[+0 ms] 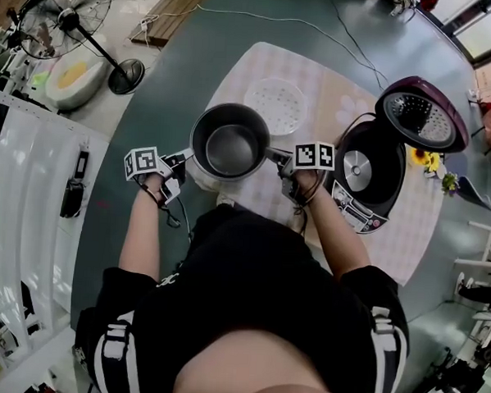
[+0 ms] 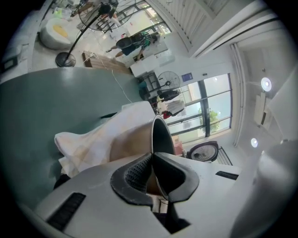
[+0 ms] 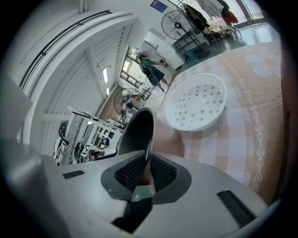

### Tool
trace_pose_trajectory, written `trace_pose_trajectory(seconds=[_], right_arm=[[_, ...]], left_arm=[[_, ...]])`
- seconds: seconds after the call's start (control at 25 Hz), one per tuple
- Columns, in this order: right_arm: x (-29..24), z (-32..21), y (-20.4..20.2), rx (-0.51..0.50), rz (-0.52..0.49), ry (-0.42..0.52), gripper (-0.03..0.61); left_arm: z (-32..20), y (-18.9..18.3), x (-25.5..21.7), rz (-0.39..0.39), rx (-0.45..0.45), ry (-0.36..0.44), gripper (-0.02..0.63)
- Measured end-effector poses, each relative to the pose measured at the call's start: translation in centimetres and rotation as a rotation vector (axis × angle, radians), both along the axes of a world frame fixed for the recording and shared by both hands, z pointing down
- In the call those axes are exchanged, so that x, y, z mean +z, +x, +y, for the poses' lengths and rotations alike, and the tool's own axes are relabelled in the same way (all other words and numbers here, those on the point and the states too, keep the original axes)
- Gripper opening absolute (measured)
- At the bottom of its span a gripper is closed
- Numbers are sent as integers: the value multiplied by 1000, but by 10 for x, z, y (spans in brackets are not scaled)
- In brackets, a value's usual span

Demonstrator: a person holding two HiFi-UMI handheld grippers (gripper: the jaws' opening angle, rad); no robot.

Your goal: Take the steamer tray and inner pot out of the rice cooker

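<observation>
The grey metal inner pot [image 1: 229, 142] is held between both grippers over the near left part of the table. My left gripper [image 1: 184, 157] is shut on the pot's left rim [image 2: 152, 139]. My right gripper [image 1: 275, 157] is shut on its right rim [image 3: 148, 135]. The white perforated steamer tray [image 1: 274, 103] [image 3: 195, 102] lies flat on the tablecloth just beyond the pot. To the right stands the rice cooker [image 1: 367, 169], its dark red lid [image 1: 422, 112] up and its cavity showing only the heating plate.
A checked tablecloth [image 1: 333, 93] covers the round table, and its corner [image 2: 88, 139] hangs over the near left edge. Small yellow flowers [image 1: 428, 160] stand right of the cooker. A floor fan [image 1: 70, 22] stands on the floor at far left.
</observation>
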State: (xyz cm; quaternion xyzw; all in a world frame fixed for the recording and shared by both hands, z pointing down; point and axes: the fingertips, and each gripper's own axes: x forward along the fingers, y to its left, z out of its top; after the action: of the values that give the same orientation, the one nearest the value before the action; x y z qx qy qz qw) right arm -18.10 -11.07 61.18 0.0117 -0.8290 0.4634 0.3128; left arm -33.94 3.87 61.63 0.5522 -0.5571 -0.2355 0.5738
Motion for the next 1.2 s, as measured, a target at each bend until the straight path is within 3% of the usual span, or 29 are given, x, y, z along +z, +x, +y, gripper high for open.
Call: trace_pose_trajectory(seconds=[0.12,0.24,0.36,0.48,0.6,0.68,0.76,0.92,1.04,1.2], right_arm=[[2,0,0,-4,20,20,40],[3,-3,3,-44,56,98,107],[-14,-12,2,-39,9,215,107],[-52,-39,-1,66,-96,430,107],[-101,-64,-3,164,-171,696,107],[-131,-72,-2,202,-186,853,107],[-160,-76,0,236,-214,995,107],[-218,-76,11,339,-321,1202,98],[-253,-75,23,446,-374,1284,-3],[-277,-74,41,538,-430,1318,-3]], left_arm=[[0,-1,-1,-107,30,-5,14],[2,-10,-2,-338,69,-38,105],[4,-31,-22,-551,8,-29,118],[6,-51,-61,-776,-77,2,118],[1,-56,-108,-1050,-94,16,118],[-6,-52,-138,-1187,-101,27,118],[-14,-45,-165,-1256,-132,56,118],[-30,-24,-216,-1307,-232,163,107],[-39,-11,-249,-1345,-312,223,23],[-55,11,-265,-1368,-323,271,3]])
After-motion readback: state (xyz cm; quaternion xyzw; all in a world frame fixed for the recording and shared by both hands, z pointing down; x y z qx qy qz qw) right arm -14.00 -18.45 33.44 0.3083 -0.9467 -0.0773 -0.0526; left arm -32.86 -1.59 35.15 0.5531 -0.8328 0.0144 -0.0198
